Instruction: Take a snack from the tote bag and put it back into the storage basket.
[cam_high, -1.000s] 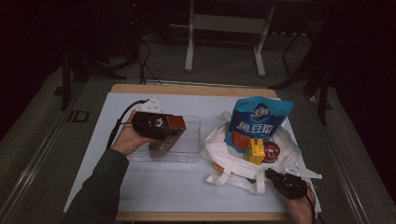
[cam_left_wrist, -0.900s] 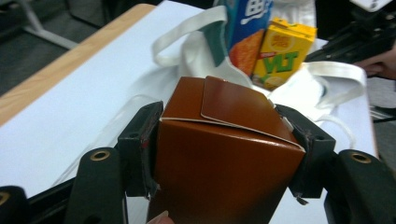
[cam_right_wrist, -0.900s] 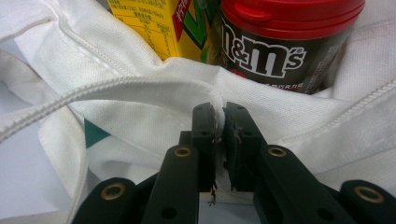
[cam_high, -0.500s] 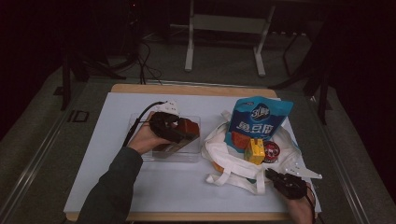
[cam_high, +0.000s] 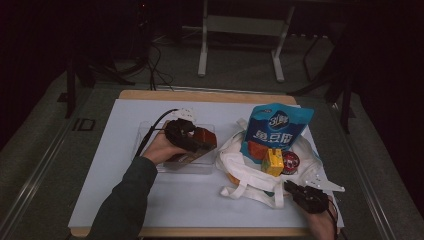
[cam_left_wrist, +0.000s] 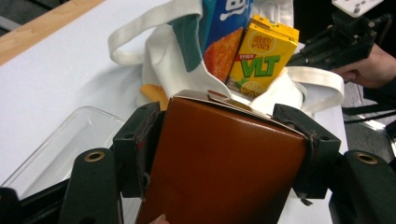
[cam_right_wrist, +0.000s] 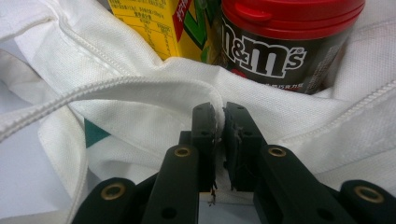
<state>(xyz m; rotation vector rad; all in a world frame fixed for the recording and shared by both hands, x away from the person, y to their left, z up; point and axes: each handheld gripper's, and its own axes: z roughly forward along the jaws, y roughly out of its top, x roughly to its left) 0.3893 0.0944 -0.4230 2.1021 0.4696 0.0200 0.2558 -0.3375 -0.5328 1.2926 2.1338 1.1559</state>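
My left gripper (cam_left_wrist: 224, 135) is shut on a brown carton (cam_left_wrist: 224, 163), its jaws pressing both sides. In the high view the left gripper (cam_high: 192, 142) holds this carton (cam_high: 202, 136) above the right end of a clear plastic tray (cam_high: 145, 132), just left of a white tote bag (cam_high: 240, 165). My right gripper (cam_right_wrist: 220, 116) is shut on the bag's hem (cam_right_wrist: 140, 102) at the near right corner, where the high view shows that gripper (cam_high: 292, 187). In the bag stand a blue snack packet (cam_high: 277, 130), a yellow juice carton (cam_high: 272, 162) and a red-lidded M&M's tub (cam_right_wrist: 280, 46).
A white sheet (cam_high: 110, 200) covers the wooden table. The clear tray (cam_left_wrist: 60, 144) lies below and left of the held carton. The bag's loose handles (cam_high: 250, 192) lie on the sheet in front of it. Dark floor and table legs surround the table.
My left gripper has carried the brown carton rightward over the tray, toward the bag. The right gripper and the bag have stayed put.
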